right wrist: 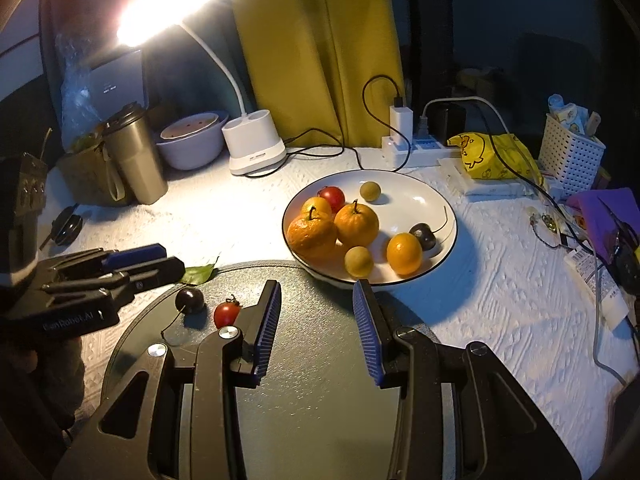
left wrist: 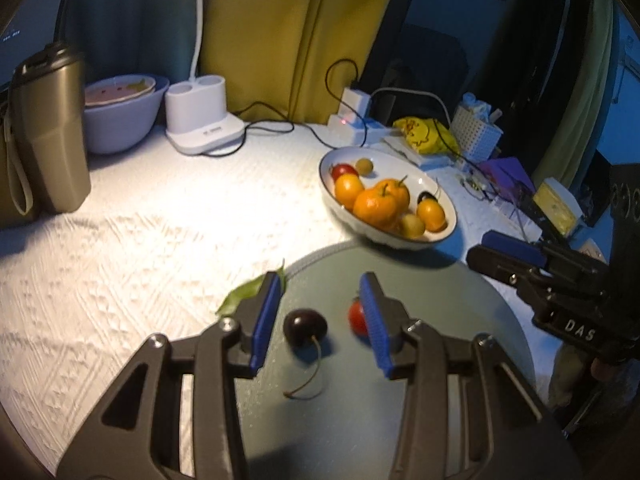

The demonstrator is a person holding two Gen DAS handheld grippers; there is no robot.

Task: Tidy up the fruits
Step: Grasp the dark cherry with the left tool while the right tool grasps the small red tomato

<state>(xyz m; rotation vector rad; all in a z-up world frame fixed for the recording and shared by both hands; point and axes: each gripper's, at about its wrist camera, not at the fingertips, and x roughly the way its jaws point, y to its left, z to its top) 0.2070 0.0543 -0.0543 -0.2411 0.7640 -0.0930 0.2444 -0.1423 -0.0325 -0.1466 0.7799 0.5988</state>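
Observation:
A round grey-green board [left wrist: 440, 320] [right wrist: 320, 360] lies at the front of the table. On it sit a dark cherry [left wrist: 305, 327] [right wrist: 190, 300] with a long stem and a red cherry tomato [left wrist: 357, 317] [right wrist: 226, 314]. My left gripper [left wrist: 322, 292] is open, and the cherry lies between its jaws. A white bowl [left wrist: 400, 162] [right wrist: 412, 196] behind the board holds several oranges, a red tomato, small green-yellow fruits and a dark cherry. My right gripper [right wrist: 316, 294] is open and empty over the board, just in front of the bowl.
A green leaf [left wrist: 244, 294] [right wrist: 198, 274] lies at the board's left edge. At the back stand a white lamp base [right wrist: 256, 148], a metal tumbler [right wrist: 136, 156], a pale bowl [right wrist: 192, 140], a power strip with cables [right wrist: 416, 146], a yellow bag [right wrist: 488, 156] and a white basket [right wrist: 570, 156].

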